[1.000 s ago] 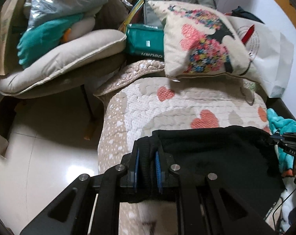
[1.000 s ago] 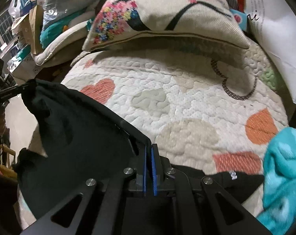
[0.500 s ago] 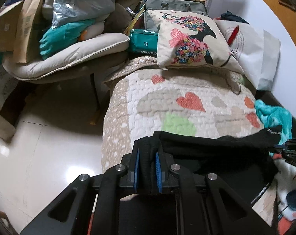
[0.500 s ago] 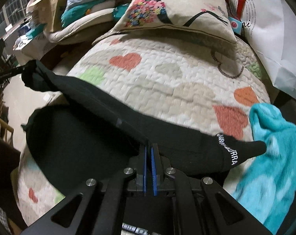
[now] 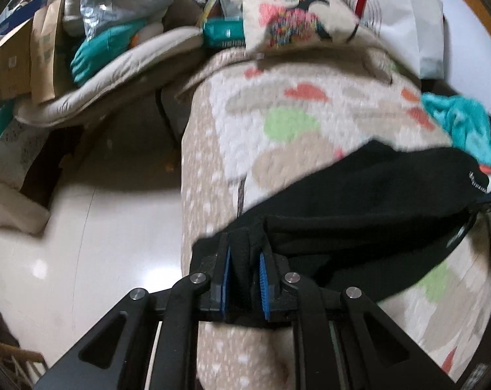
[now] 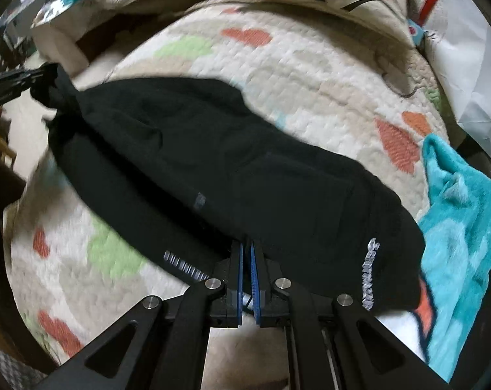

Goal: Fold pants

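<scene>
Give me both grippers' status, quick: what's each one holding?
Left gripper: jaws opening slightly, thick bunch of the black pants between its pads.
Right gripper: jaws shut on the pants' thin edge.

A lived-in home, likely a bedroom or living room: ahead of the jaws lies a heart-patterned quilt [image 5: 310, 123], beyond it a printed cushion [image 5: 291, 22], and to their left a padded chair [image 5: 115, 71] heaped with bags.

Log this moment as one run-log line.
left tongs: opening, black fabric pants between pads | right tongs: shut on pants | surface: heart-patterned quilted cover
</scene>
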Demonstrator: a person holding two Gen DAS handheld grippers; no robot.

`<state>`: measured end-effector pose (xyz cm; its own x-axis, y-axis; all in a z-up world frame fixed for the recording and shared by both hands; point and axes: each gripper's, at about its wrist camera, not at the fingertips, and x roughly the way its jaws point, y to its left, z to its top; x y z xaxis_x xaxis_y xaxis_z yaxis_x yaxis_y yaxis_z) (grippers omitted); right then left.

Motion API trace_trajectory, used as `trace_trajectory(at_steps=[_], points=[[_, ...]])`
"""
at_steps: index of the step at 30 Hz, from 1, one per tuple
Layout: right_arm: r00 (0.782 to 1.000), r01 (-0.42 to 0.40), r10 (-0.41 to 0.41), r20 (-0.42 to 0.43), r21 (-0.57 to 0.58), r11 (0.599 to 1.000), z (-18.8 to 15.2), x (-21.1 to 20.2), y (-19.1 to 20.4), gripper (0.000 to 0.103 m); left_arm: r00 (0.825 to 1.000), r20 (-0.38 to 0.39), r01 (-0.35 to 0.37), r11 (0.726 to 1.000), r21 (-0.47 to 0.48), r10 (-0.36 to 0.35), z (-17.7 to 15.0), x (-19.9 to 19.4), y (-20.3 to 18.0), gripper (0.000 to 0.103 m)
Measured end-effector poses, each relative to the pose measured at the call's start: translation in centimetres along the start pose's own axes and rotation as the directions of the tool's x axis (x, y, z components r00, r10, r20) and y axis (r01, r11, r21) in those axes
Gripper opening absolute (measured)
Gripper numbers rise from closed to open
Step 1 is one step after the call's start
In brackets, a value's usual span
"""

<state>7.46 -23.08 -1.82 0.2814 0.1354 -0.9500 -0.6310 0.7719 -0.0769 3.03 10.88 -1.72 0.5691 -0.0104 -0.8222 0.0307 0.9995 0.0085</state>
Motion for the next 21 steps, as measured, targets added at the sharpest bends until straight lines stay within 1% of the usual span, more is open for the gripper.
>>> trace_trajectory(at_steps=[2,4,7,10,11,13,15,16,17,19,21], points=[[0.999,0.016,-0.018,-0.042,-0.042,0.999,-0.7,0.5,1.0,0.005,0.999,-0.037,-0.028,0.999,0.023,0.029,-1.4,0.4,-0.3,0.020],[0.997,0.023,-0.028,-0.074,-0.065,0.998,-1.2,1.0,1.7,0.005,0.995,-0.080,-0.051,0.997,0.049,0.055,-2.9,0.5,-0.5,0.021],[0.988,0.030,-0.045,-0.146,-0.104,0.994,-1.9,1.8,2.4,0.007,0.989,-0.118,-0.077,0.995,0.068,0.085,-4.4,0.4,-0.5,0.022],[0.980,0.031,-0.055,-0.191,-0.126,0.992,-2.5,2.1,2.8,0.007,0.987,-0.144,-0.068,0.997,0.031,0.072,-5.6,-0.4,0.5,0.025],[0.979,0.038,-0.064,-0.194,-0.137,0.990,-2.7,1.9,2.9,0.009,0.986,-0.153,-0.065,0.998,0.002,0.064,-5.8,-0.8,1.0,0.025],[0.979,0.048,-0.076,-0.187,-0.149,0.988,-3.0,1.3,2.9,0.021,0.985,-0.162,-0.074,0.996,-0.046,0.065,-6.1,-1.3,2.0,0.025],[0.983,0.063,-0.089,-0.159,-0.162,0.985,-3.2,0.1,2.8,0.052,0.983,-0.175,-0.081,0.990,-0.119,0.059,-6.0,-1.8,3.4,0.025],[0.985,0.070,-0.094,-0.143,-0.168,0.983,-3.3,-0.5,2.9,0.056,0.983,-0.180,-0.078,0.984,-0.163,0.048,-5.9,-2.0,4.0,0.025],[0.988,0.070,-0.092,-0.125,-0.172,0.983,-3.3,-1.2,2.8,0.057,0.983,-0.181,-0.069,0.974,-0.217,0.030,-5.8,-2.2,4.7,0.025],[0.992,0.066,-0.083,-0.097,-0.167,0.984,-3.2,-2.3,2.8,0.057,0.983,-0.184,-0.048,0.954,-0.295,-0.007,-5.2,-1.9,5.5,0.025],[0.996,0.065,-0.074,-0.059,-0.148,0.987,-2.8,-3.3,2.5,0.057,0.979,-0.197,-0.020,0.934,-0.357,-0.055,-4.2,-0.8,5.9,0.026]])
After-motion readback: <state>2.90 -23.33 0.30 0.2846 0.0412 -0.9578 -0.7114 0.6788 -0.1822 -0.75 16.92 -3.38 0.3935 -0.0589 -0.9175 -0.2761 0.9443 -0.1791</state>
